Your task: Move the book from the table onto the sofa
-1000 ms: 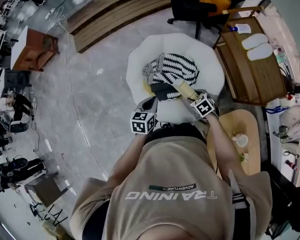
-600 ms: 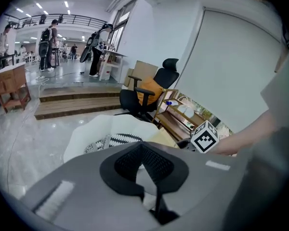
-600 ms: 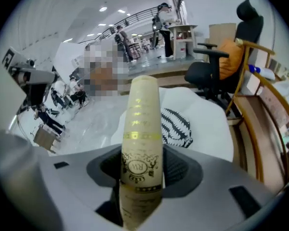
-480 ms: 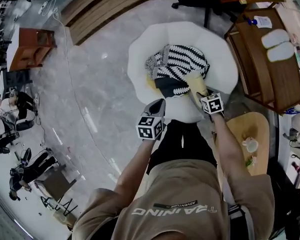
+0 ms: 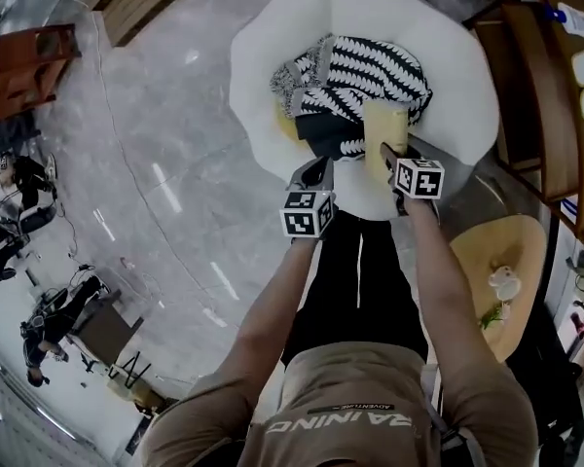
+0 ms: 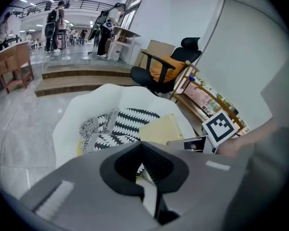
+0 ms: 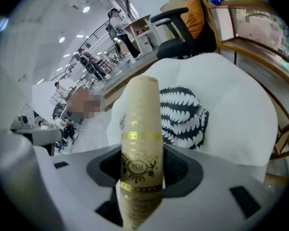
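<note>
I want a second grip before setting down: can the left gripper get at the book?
Probably yes. The left gripper, empty and shut, sits beside the book that the right gripper holds over the sofa. Nothing stands between them, though it must open first.

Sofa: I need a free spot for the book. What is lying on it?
A black-and-white patterned cloth lies bunched on the white sofa, something yellow peeking out at its edge. The book, held in the right gripper, hides part of the cloth and seat beneath.
</note>
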